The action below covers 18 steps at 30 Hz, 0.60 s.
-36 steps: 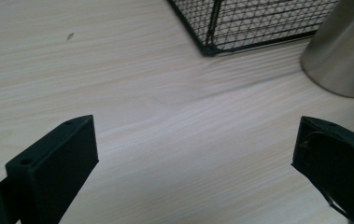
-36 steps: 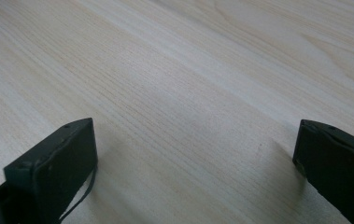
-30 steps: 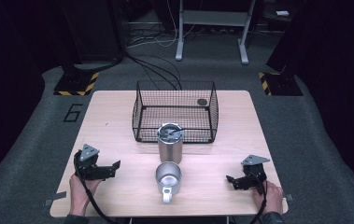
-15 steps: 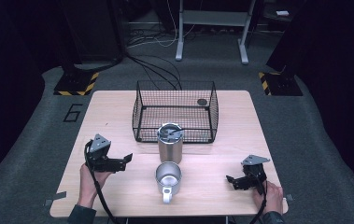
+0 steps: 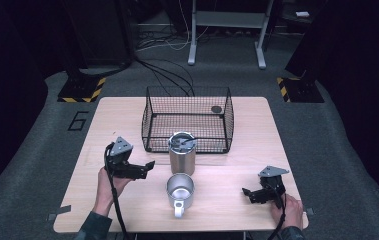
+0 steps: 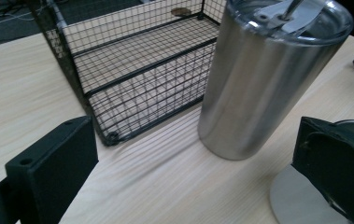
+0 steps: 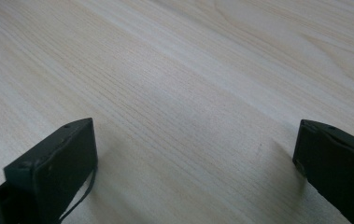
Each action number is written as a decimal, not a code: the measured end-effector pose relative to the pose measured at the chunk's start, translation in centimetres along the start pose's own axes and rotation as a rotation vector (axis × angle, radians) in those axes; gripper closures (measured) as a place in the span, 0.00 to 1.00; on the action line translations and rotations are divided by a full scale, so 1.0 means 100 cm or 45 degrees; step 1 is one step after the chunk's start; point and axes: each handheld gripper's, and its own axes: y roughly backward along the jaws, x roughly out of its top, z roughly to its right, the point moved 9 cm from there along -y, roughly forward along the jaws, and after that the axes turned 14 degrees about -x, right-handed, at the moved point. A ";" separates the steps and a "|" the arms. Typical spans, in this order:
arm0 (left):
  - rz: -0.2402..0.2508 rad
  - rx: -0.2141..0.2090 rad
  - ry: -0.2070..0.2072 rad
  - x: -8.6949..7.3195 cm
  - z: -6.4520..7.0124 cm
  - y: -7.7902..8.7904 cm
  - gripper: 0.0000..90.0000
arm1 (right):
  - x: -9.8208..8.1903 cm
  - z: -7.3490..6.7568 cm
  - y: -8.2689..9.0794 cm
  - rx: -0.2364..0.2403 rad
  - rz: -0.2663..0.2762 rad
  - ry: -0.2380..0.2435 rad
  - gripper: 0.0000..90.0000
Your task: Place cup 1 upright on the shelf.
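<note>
- High view: tipping is the chief risk. The tall steel tumbler stands upright just in front of the wire basket, with the handled mug close in front of it on the desk. The left claw hovers near the tumbler's left side, wide open and empty. In my judgement a high or glancing contact could topple the tumbler into the mug or against the basket. The right claw sits low near the desk's right front, well apart from both vessels, also open and holding nothing.
- Left gripper view: the tumbler fills the upper right, nearer the right jaw than the left, so it is off-centre in the gap. Closing from here would probably catch its smooth wall on one side and let it slip. The mug's rim lies right under the right jaw, which could knock it.
- Right gripper view: jaws stand spread over bare desk, gripping nothing.
</note>
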 end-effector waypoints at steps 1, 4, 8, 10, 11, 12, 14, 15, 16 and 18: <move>-0.002 -0.005 -0.009 0.002 0.001 -0.002 0.00 | 0.000 0.000 0.000 0.000 0.000 0.000 0.00; -0.011 -0.024 -0.010 0.004 0.004 -0.007 0.00 | 0.000 0.000 0.000 0.000 0.000 0.001 0.00; -0.031 -0.047 -0.035 0.010 0.009 -0.017 0.00 | 0.000 0.000 0.000 0.000 0.000 0.001 0.00; -0.027 -0.050 -0.043 0.014 0.012 -0.022 0.00 | 0.000 0.000 0.000 0.000 0.001 0.002 0.00; -0.030 -0.057 -0.048 0.015 0.013 -0.025 0.00 | 0.000 0.000 0.000 0.000 0.001 0.002 0.00; -0.031 -0.062 -0.054 0.017 0.015 -0.028 0.00 | 0.000 0.000 0.000 0.000 0.001 0.002 0.00; -0.037 -0.072 -0.060 0.020 0.017 -0.032 0.00 | 0.000 0.000 0.000 0.000 0.001 0.002 0.00; -0.039 -0.083 -0.063 0.022 0.020 -0.036 0.00 | 0.000 0.000 0.000 0.000 0.001 0.002 0.00; -0.039 -0.083 -0.063 0.022 0.020 -0.036 0.00 | 0.000 0.000 0.000 0.000 0.001 0.001 0.00; -0.044 -0.095 -0.069 0.025 0.022 -0.040 0.00 | 0.000 0.000 0.000 0.000 0.001 0.002 0.00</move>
